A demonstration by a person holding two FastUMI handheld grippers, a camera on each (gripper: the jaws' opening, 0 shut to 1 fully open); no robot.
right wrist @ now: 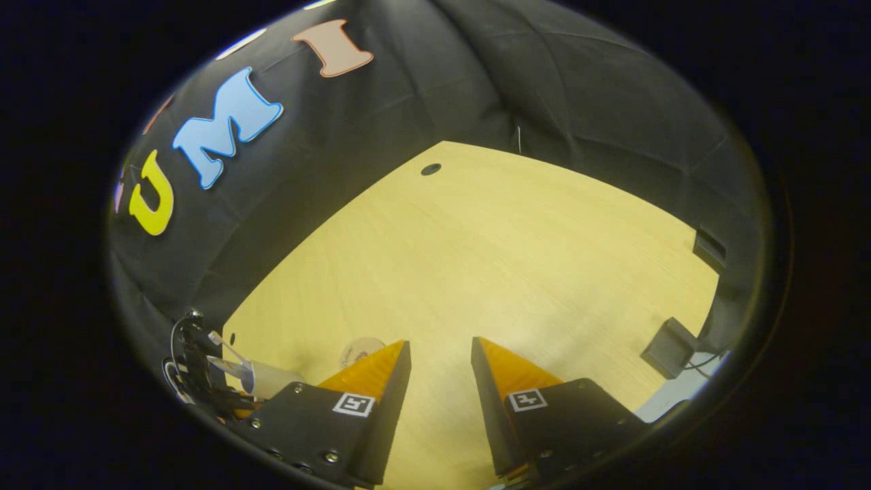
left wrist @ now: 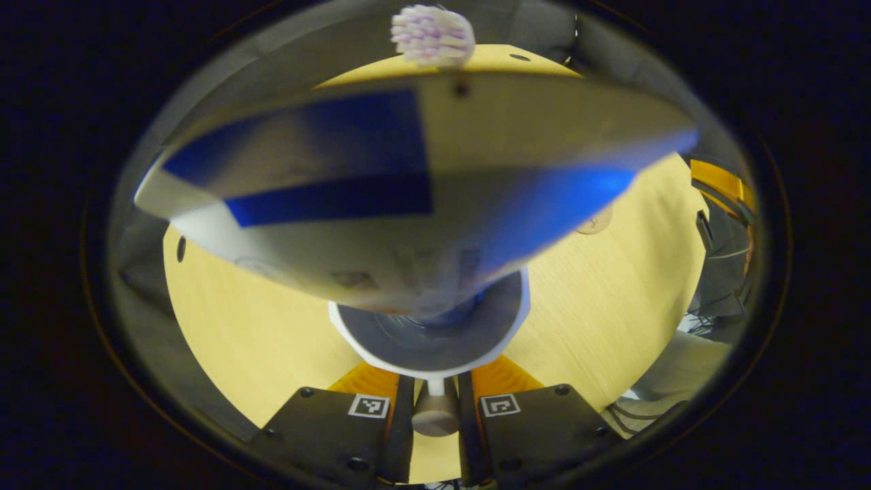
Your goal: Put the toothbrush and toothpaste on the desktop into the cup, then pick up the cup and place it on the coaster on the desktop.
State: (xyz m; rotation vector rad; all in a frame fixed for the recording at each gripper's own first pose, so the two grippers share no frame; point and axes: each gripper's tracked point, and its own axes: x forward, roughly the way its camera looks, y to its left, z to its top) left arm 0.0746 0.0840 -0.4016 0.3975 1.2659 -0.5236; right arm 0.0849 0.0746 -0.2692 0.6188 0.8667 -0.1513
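While toothpaste (left wrist: 422,197) looms close, toothbrush (left wrist: 433,34) bristles peek behind.

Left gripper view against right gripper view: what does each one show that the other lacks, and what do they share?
In the left gripper view: the toothpaste and toothbrush stand in the cup, seen close from above, and the left tool is closed on the cup's handle. In the right gripper view: the right tool, open and empty, and a small black box at the table's edge. In both: the wooden table, the coaster lying bare, and the cup, small at the right gripper view's lower left.
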